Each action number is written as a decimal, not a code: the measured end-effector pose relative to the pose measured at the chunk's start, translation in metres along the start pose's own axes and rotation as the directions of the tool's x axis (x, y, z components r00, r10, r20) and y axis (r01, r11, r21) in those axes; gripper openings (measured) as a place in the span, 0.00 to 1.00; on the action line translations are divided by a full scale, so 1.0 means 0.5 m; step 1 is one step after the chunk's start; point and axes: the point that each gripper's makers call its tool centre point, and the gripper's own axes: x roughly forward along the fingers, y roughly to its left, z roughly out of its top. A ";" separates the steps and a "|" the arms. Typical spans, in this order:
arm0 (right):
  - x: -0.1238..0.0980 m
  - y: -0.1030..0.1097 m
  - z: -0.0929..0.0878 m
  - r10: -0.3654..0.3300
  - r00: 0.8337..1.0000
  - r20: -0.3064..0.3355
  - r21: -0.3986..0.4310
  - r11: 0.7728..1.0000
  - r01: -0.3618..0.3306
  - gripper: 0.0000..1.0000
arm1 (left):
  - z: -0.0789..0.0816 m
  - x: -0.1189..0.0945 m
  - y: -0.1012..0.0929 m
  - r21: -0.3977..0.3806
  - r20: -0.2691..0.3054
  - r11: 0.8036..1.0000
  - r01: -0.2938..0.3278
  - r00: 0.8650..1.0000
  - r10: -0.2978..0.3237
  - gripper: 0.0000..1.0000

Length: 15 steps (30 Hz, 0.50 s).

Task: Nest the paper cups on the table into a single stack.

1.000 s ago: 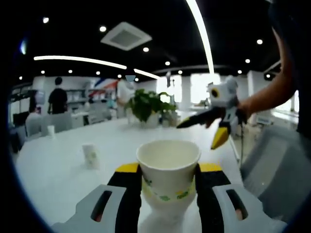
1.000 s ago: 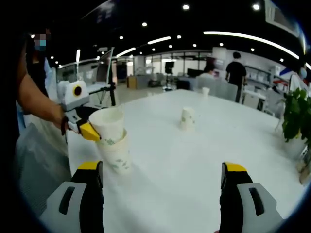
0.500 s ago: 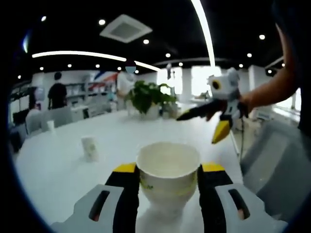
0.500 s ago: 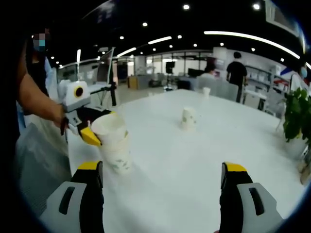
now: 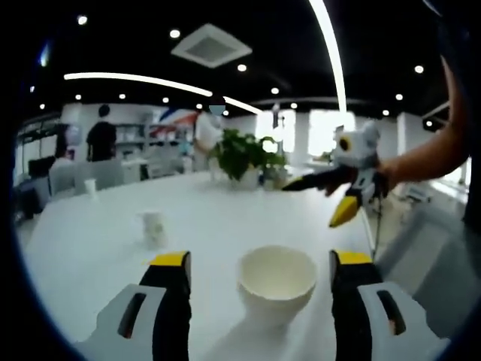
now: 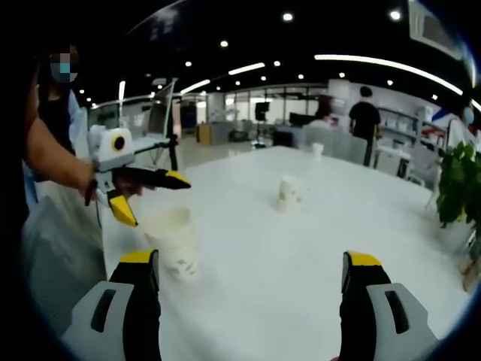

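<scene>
two paper cups nested (image 5: 276, 282) sit between your spread left hand-held gripper (image 5: 261, 272); another paper cup (image 5: 154, 227) and potted plant (image 5: 243, 154) stand beyond; right hand-held gripper (image 6: 251, 272) spread too.

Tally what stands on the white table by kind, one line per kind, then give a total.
Paper cups or cup stacks: 3, namely the near one, the middle one and the far one
Potted plants: 1
Total: 4

Both grippers spread wide, gripping nothing.
Left gripper (image 5: 259, 263) and right gripper (image 6: 252, 259) level; bare forearm (image 6: 52, 162) extended.
</scene>
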 end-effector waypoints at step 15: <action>0.049 -0.038 0.035 -0.013 0.999 0.041 -0.033 0.999 0.014 1.00 | 0.011 -0.115 0.111 0.059 -0.069 0.978 -0.201 0.976 0.205 0.98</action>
